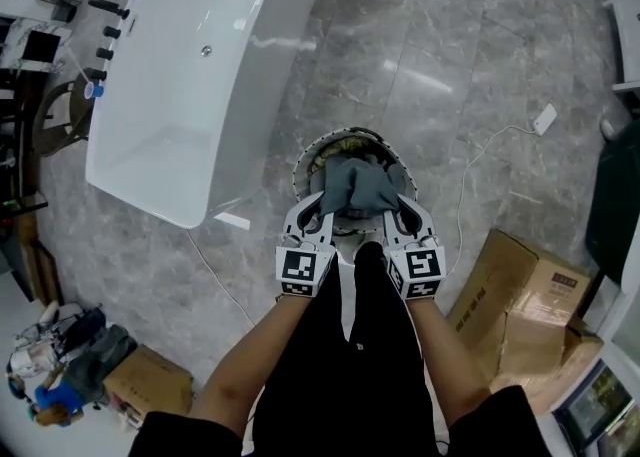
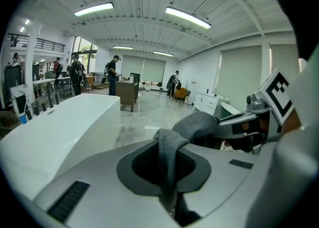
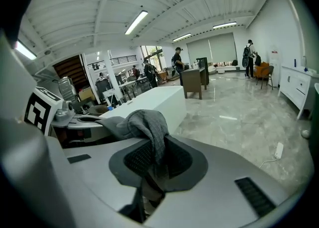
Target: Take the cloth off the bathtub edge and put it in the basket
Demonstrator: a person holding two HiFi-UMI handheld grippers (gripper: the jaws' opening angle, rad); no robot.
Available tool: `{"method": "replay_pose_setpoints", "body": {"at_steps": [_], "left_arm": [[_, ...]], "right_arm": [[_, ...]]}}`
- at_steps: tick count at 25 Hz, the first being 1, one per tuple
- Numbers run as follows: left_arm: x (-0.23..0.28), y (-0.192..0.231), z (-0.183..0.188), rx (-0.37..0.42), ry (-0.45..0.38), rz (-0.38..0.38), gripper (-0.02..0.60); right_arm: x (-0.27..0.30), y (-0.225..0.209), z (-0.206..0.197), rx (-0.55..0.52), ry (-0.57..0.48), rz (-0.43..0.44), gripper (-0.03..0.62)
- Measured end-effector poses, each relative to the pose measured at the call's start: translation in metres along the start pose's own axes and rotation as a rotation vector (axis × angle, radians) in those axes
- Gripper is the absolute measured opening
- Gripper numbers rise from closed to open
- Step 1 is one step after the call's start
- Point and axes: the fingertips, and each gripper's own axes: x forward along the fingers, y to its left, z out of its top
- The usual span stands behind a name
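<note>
Forearms point(image 1: 250, 370) closest, both reaching down. Left to right: white bathtub point(image 1: 190, 85) at left, well apart from the cloth. Left gripper point(image 1: 318, 207) jaws almost together, pinching a fold of the grey cloth point(image 1: 358, 188). Cloth hangs bunched between both grippers, over the basket point(image 1: 300, 170) mouth; can't tell if it touches inside. Right gripper point(image 1: 400, 207) jaws a sliver apart, clamped on cloth too. Cardboard box point(image 1: 525, 290) on the floor at right.
</note>
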Motion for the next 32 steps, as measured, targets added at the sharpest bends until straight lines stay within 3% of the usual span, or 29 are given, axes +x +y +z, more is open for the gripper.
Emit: {"method": "replay_pose_setpoints", "body": {"at_steps": [9, 14, 23, 29, 32], "left_arm": [[0.035, 0.008, -0.058, 0.011, 0.037, -0.014, 0.028], [0.065, 0.012, -0.082, 0.001, 0.055, -0.049, 0.028], [0.105, 0.018, -0.135, 0.083, 0.098, -0.100, 0.028], [0.120, 0.016, -0.163, 0.057, 0.175, -0.104, 0.028], [0.128, 0.019, -0.178, -0.036, 0.207, -0.112, 0.028]], "right_arm": [[0.042, -0.010, -0.061, -0.032, 0.076, 0.036, 0.058], [0.060, -0.027, -0.085, 0.008, 0.104, 0.012, 0.058], [0.097, -0.043, -0.133, -0.008, 0.167, 0.012, 0.058], [0.117, -0.049, -0.155, -0.009, 0.198, 0.029, 0.058], [0.126, -0.053, -0.160, -0.017, 0.211, 0.008, 0.058]]}}
